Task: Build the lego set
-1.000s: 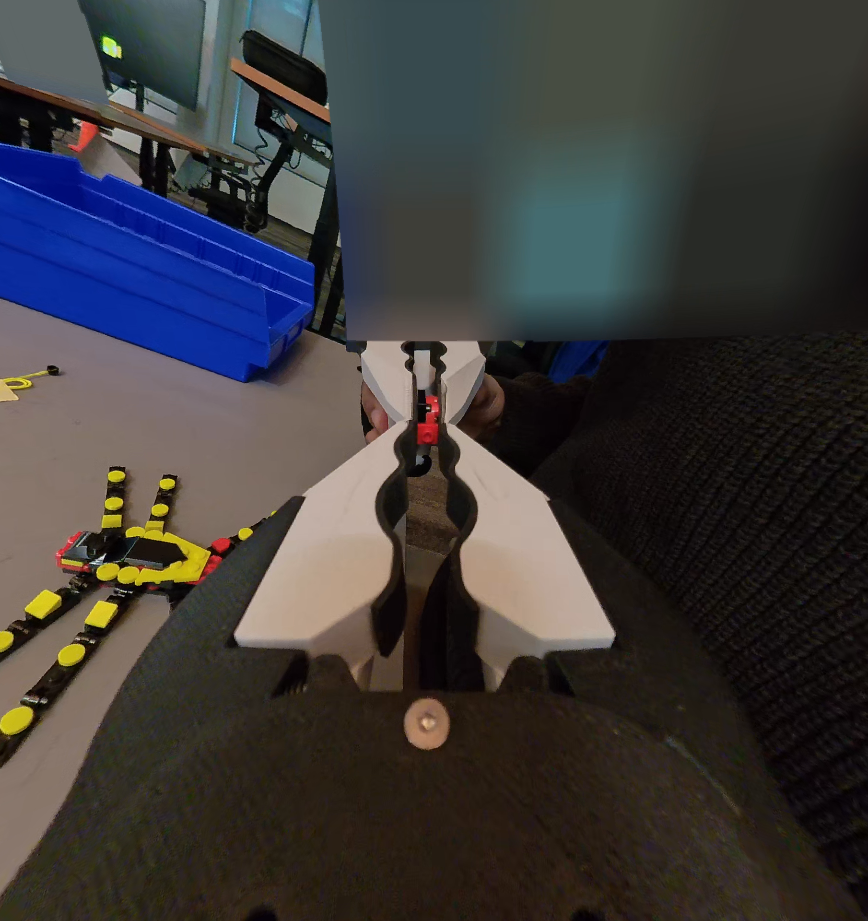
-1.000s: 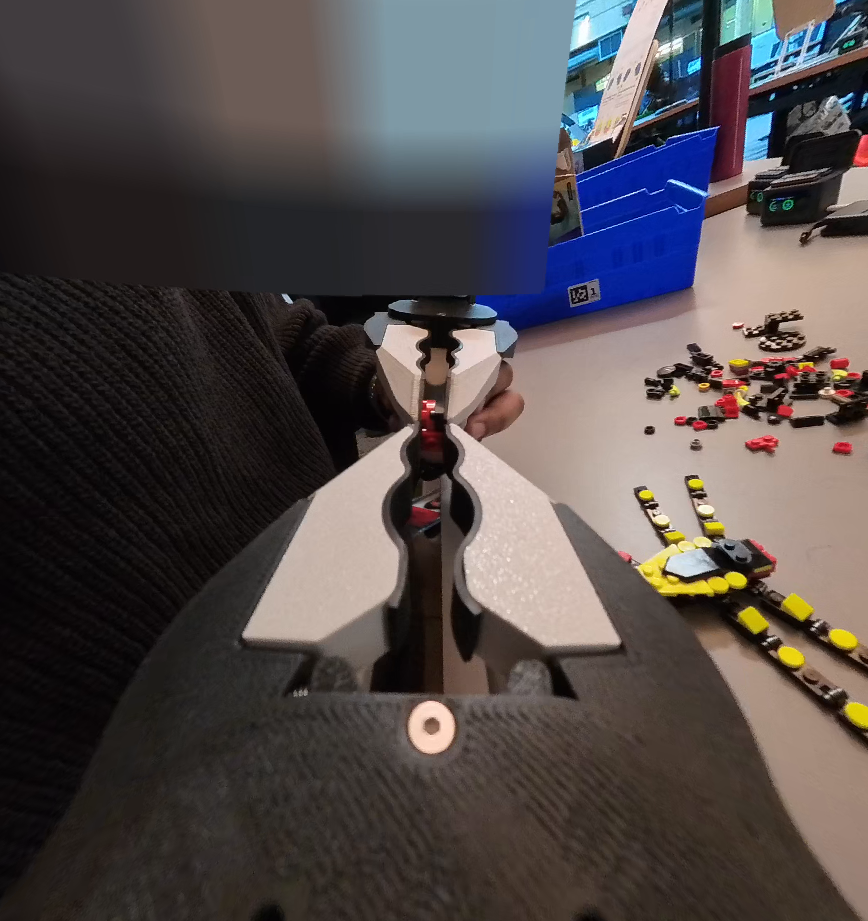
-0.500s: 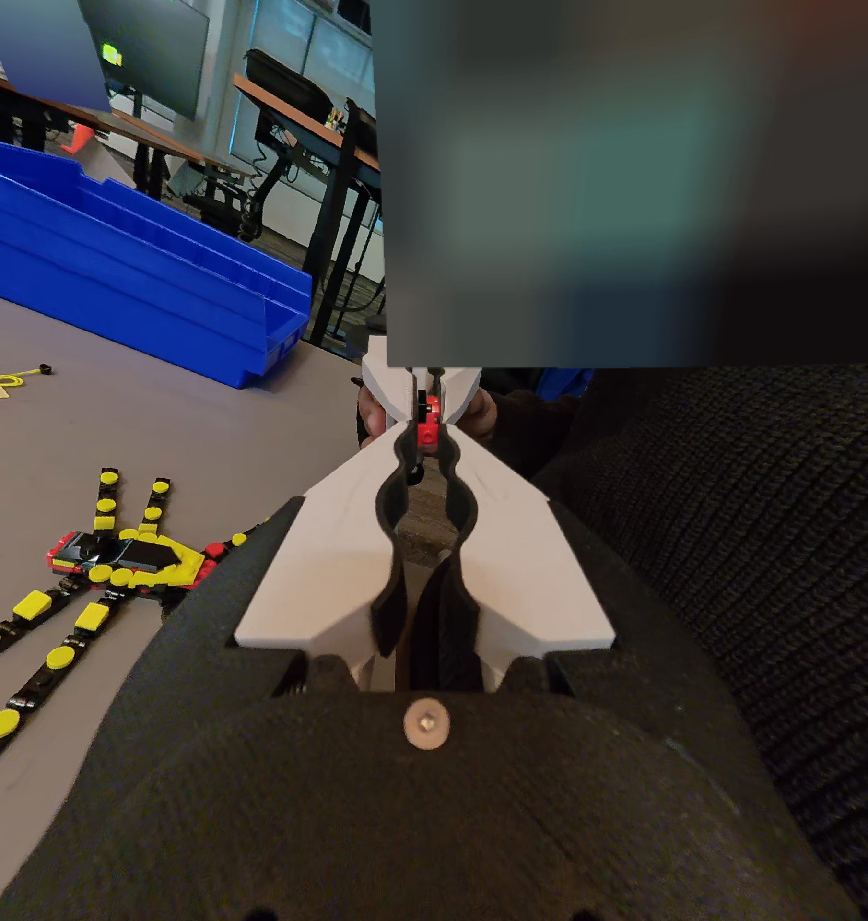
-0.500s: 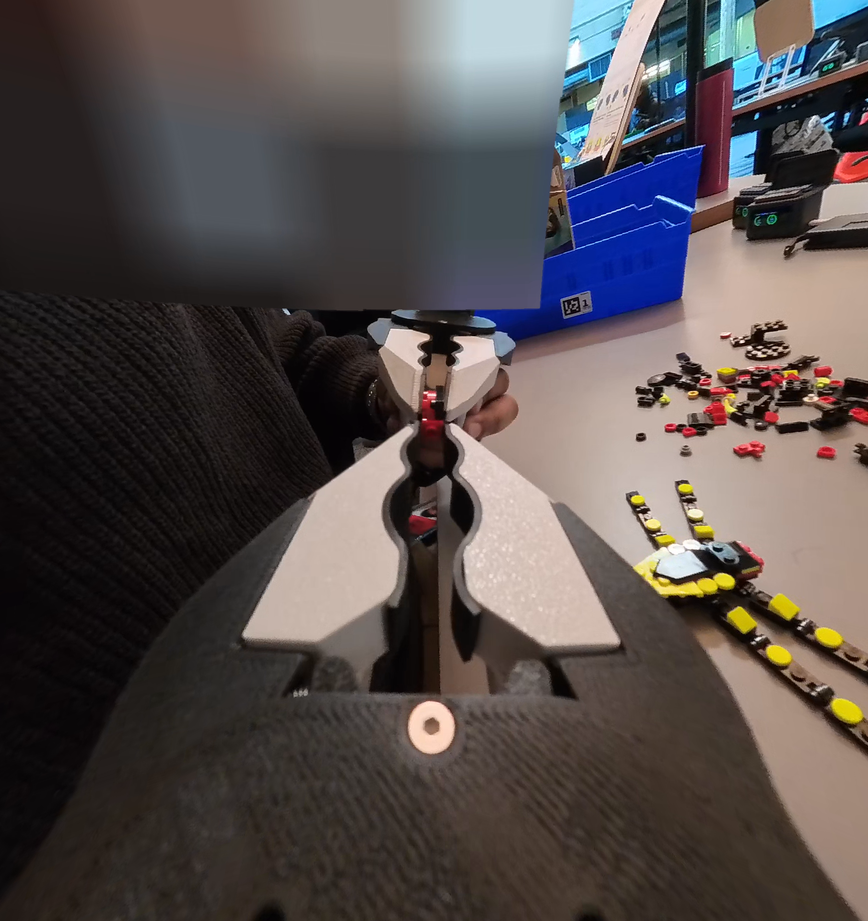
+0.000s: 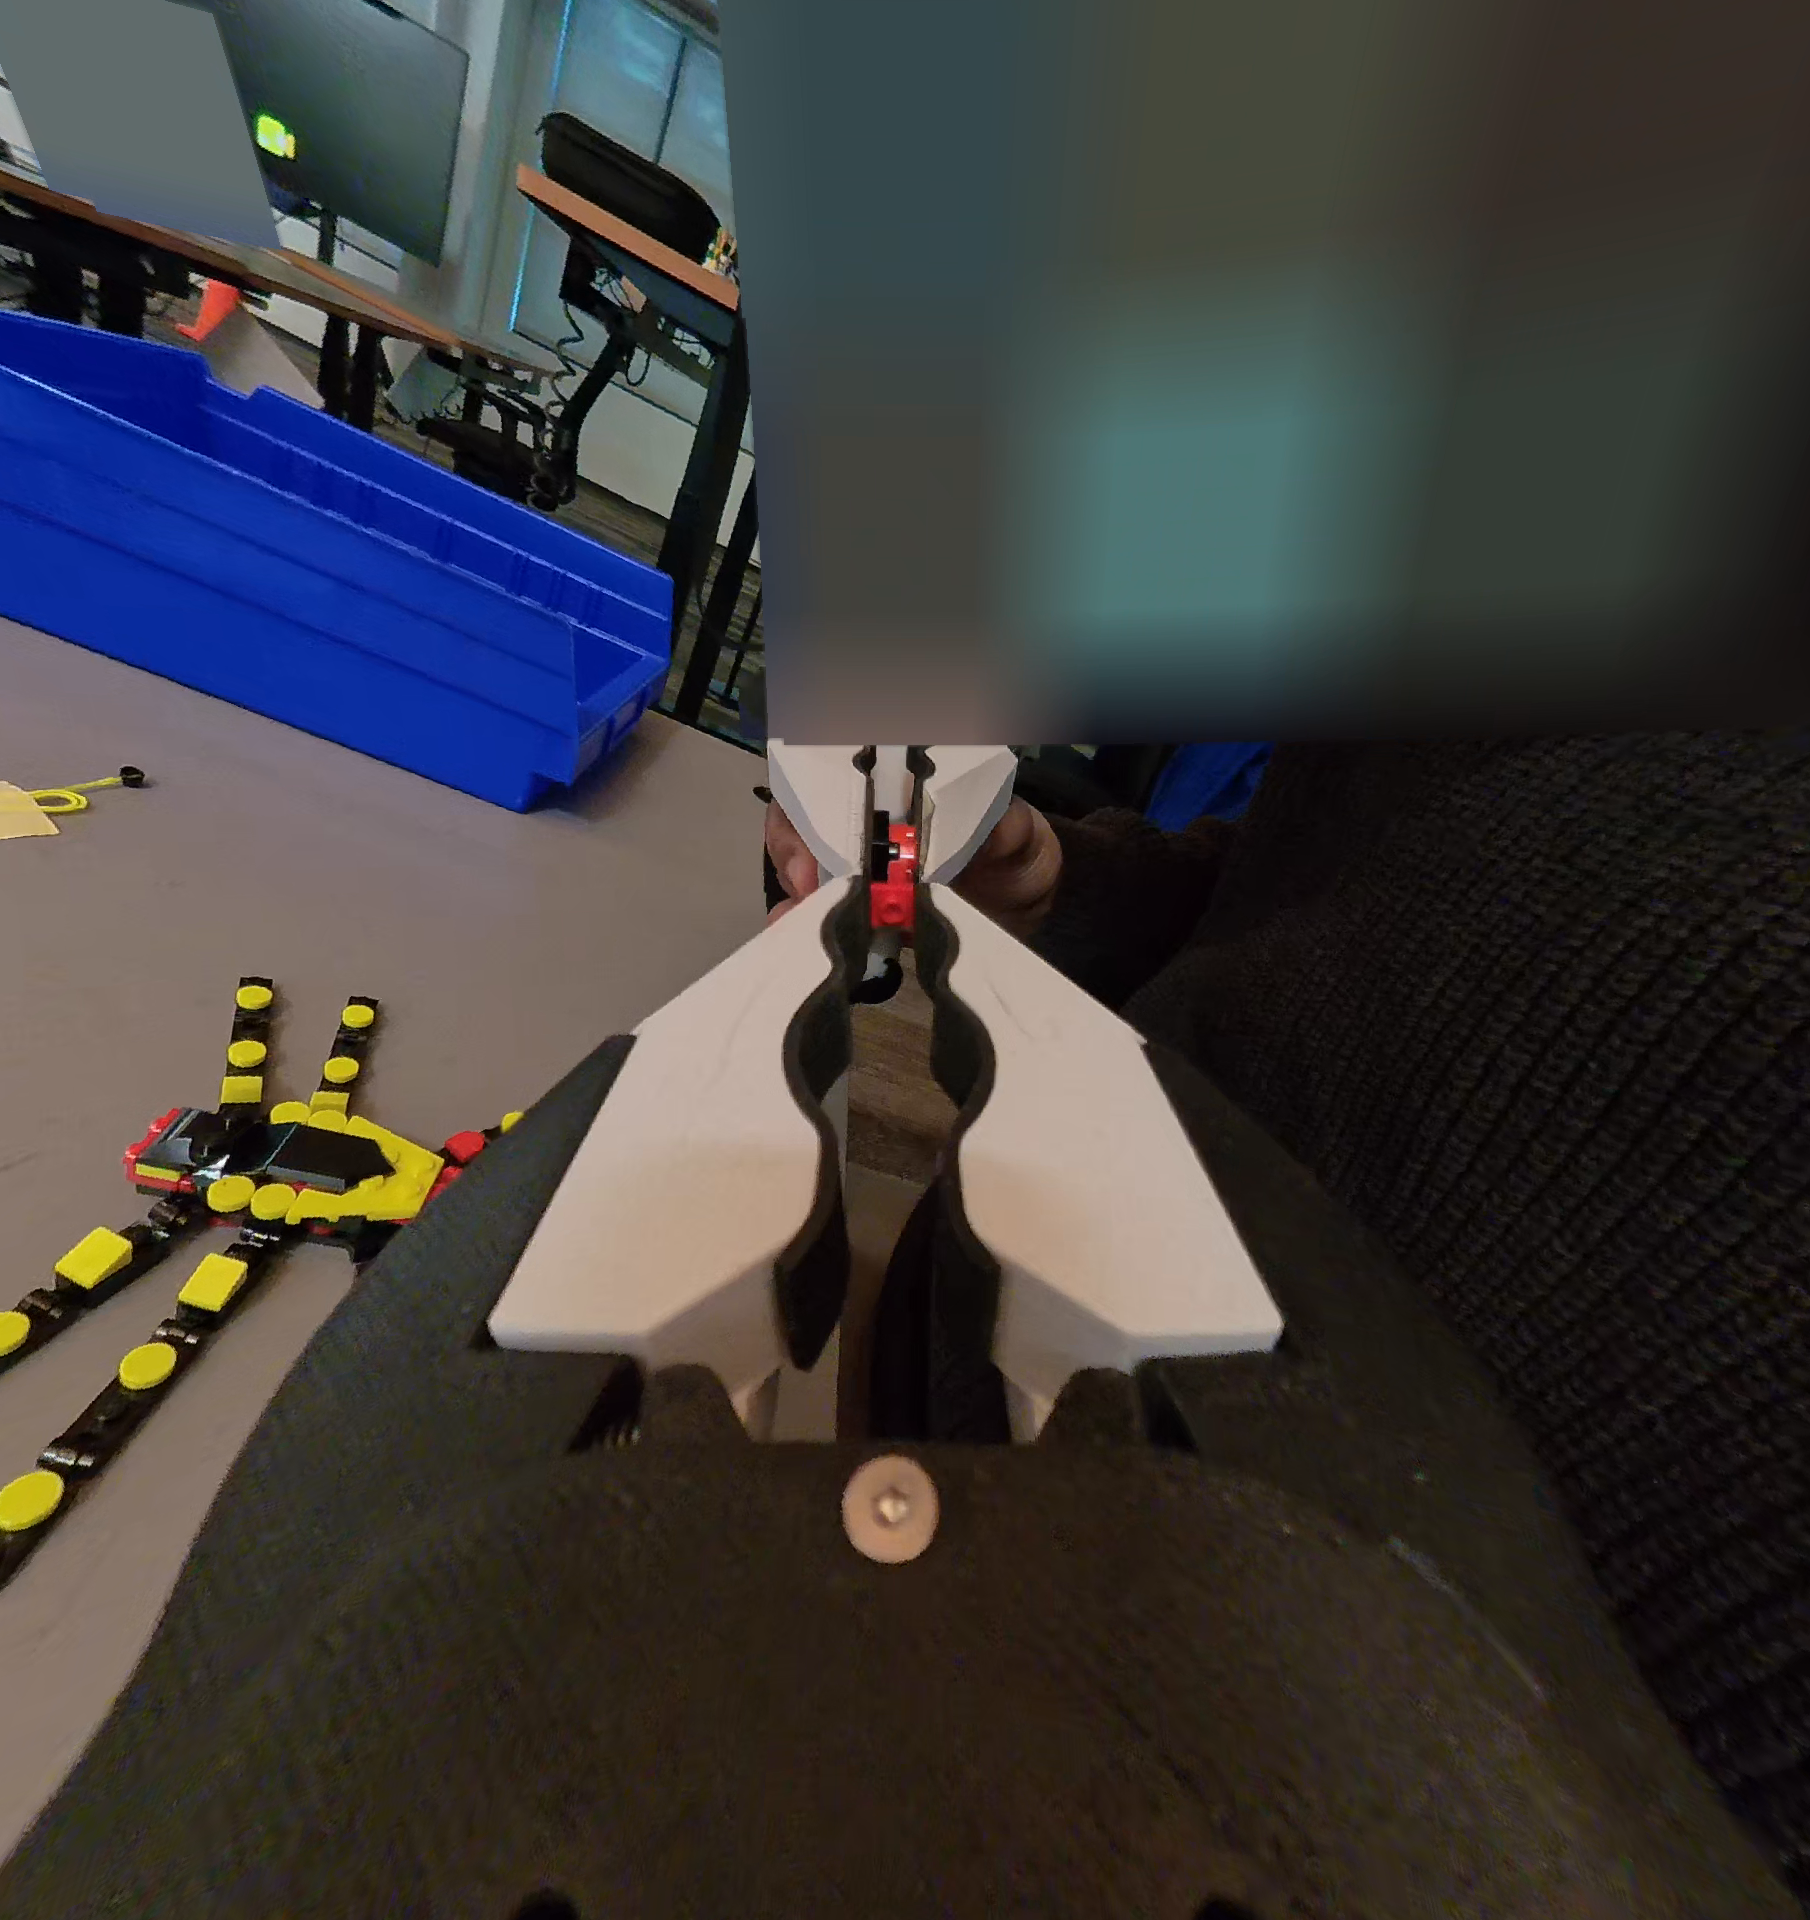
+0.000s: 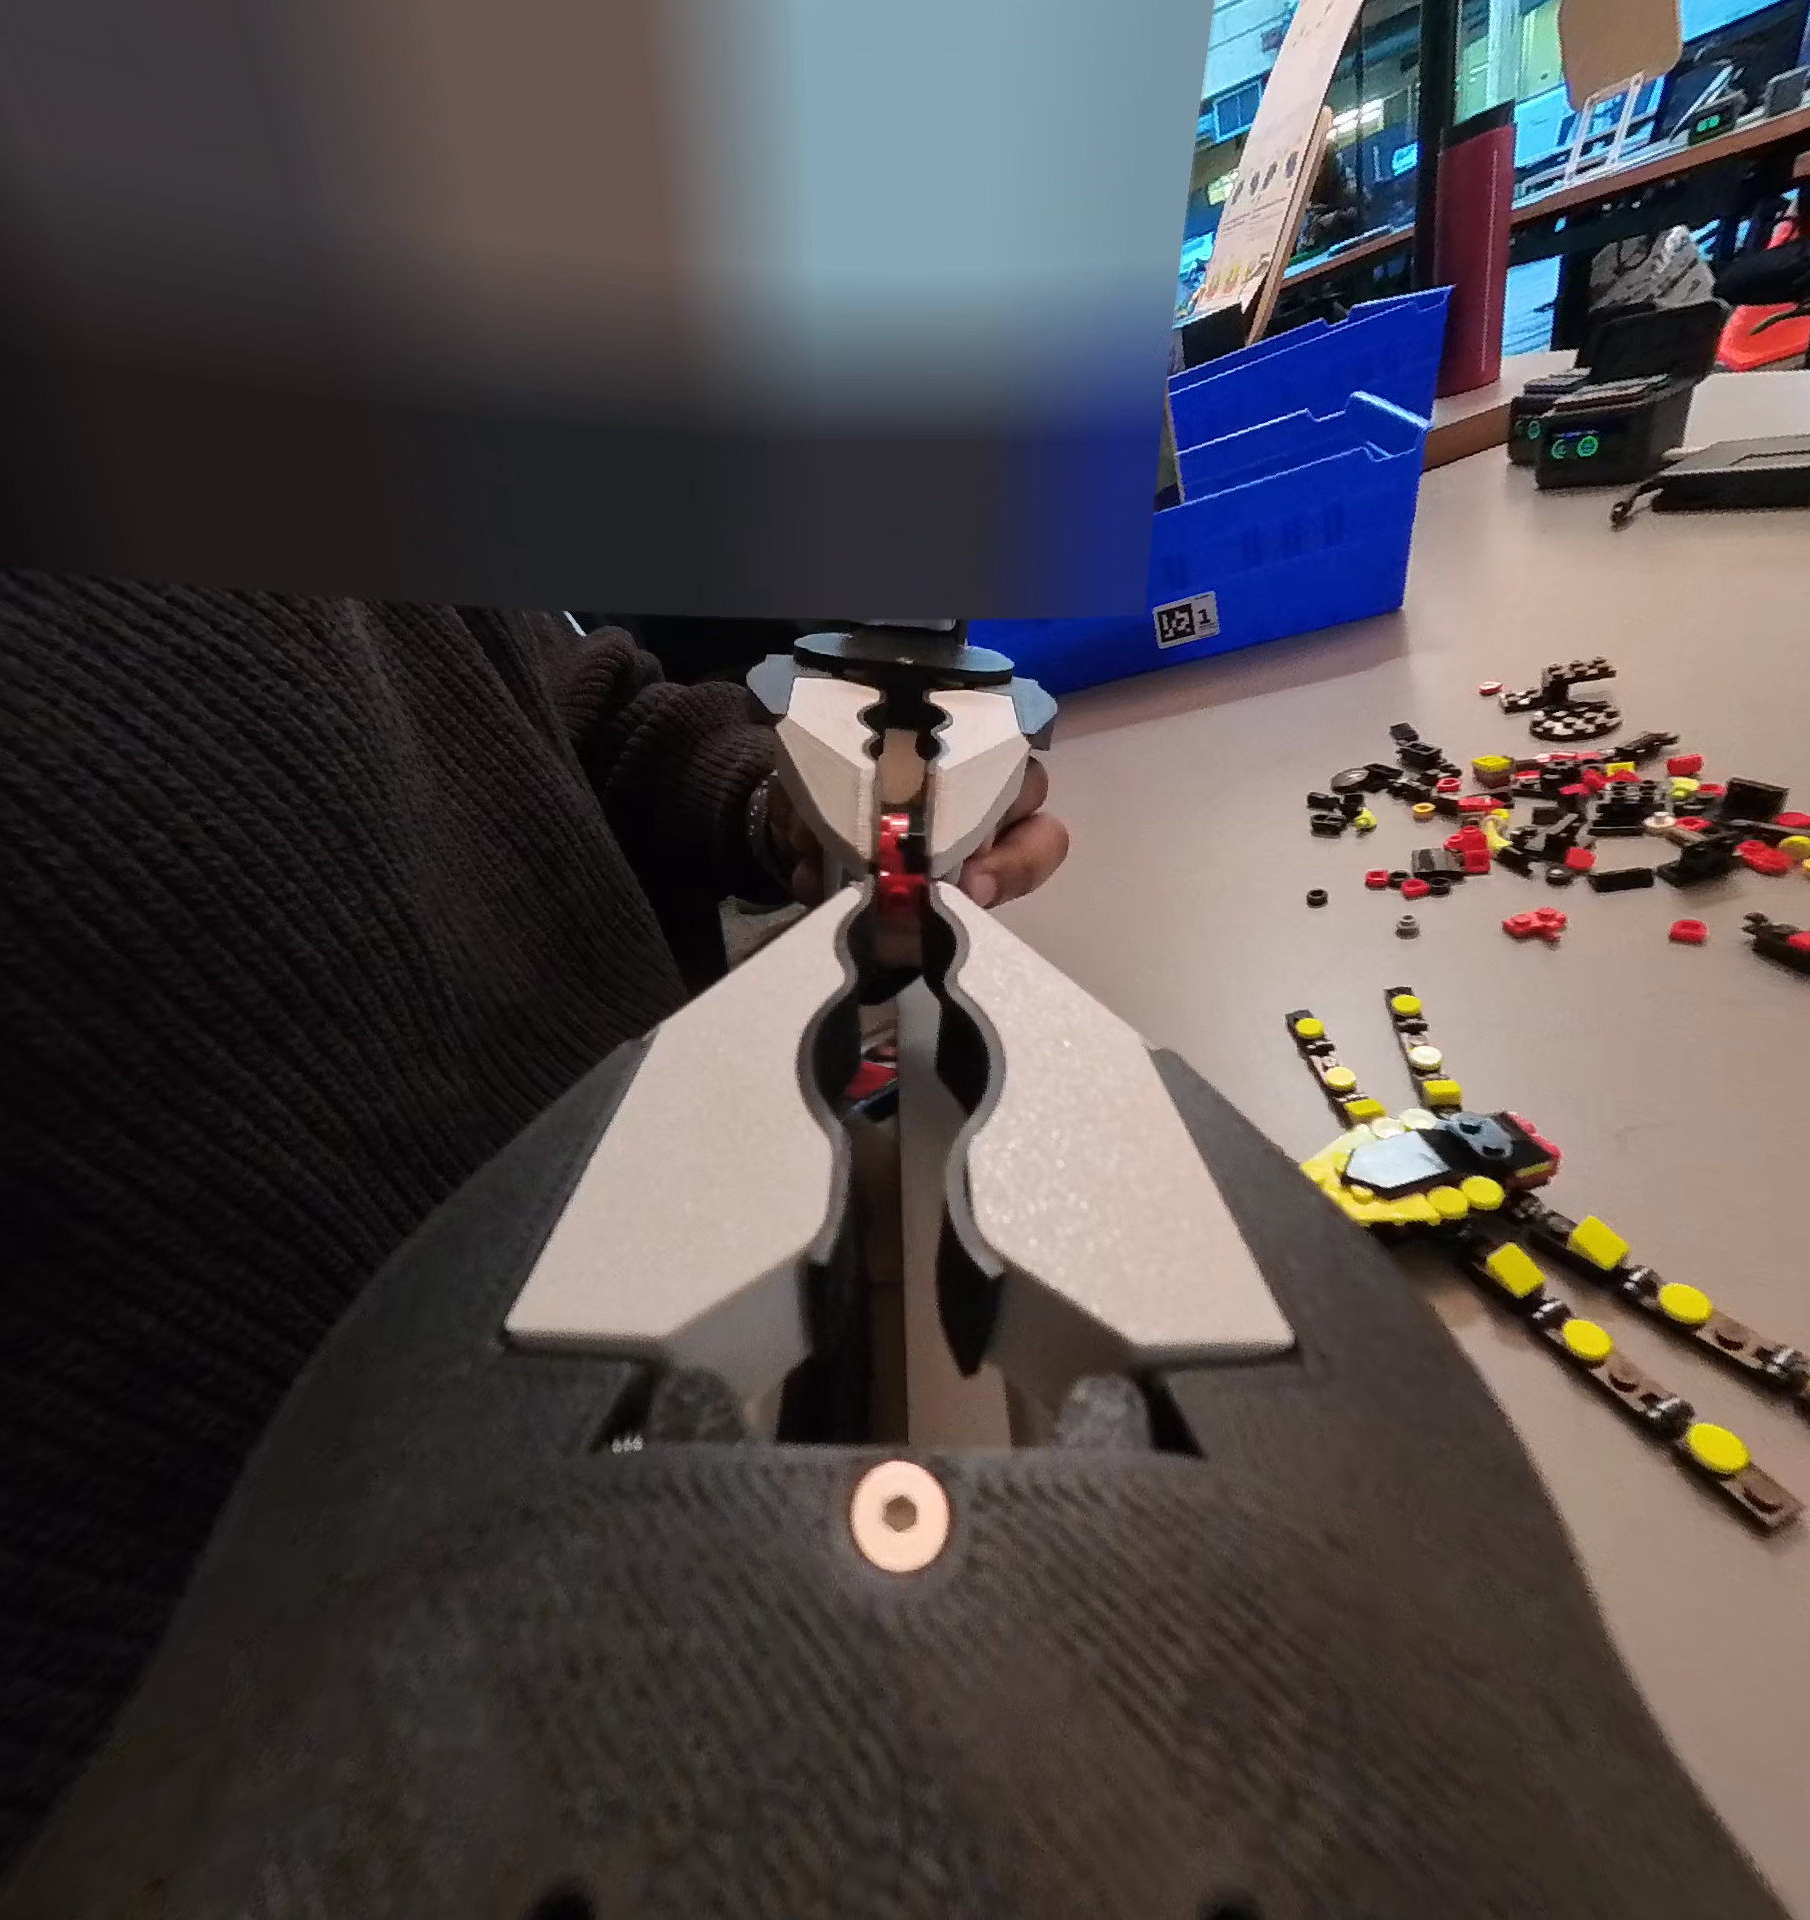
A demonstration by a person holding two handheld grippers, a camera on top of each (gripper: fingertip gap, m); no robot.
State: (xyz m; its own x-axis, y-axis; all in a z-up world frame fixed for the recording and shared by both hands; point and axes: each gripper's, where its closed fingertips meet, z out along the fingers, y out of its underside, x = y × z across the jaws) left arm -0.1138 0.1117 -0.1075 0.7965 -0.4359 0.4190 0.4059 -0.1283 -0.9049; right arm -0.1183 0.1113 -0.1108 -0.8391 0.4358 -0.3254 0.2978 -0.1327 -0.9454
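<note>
Left wrist view: the left gripper (image 5: 888, 920), two white plastic fingers with wavy black rubber inner pads on a rough black body, fills the lower centre. Its tips are pressed together on a small red brick (image 5: 890, 902) with a black part attached. Directly beyond, tip to tip, the right gripper (image 5: 893, 831) is also clamped on this small red and black piece, with a hand (image 5: 1020, 852) behind it. At lower left, on the smooth grey table (image 5: 361, 883), lies the half-built model (image 5: 288, 1169): a flat yellow, black and red body with glossy black tiles, and thin black strips dotted with round and square yellow tiles spreading out like legs. A long blue plastic bin (image 5: 288, 582) sits at upper left. A dark ribbed knit sweater (image 5: 1503, 1143) fills the right side.

Right wrist view: the right gripper (image 6: 896, 899), same build, in the lower centre, is shut on the red brick (image 6: 893, 852), meeting the left gripper (image 6: 896, 831) head-on. The model (image 6: 1431, 1169) lies at middle right. Above it, a loose pile of small black, red and yellow pieces (image 6: 1597, 821) is scattered on the table.

Progress, as a judgement: the body and legs look assembled, but the many loose pieces suggest much remains. The step in hand appears to be joining two tiny parts in mid-air.
</note>
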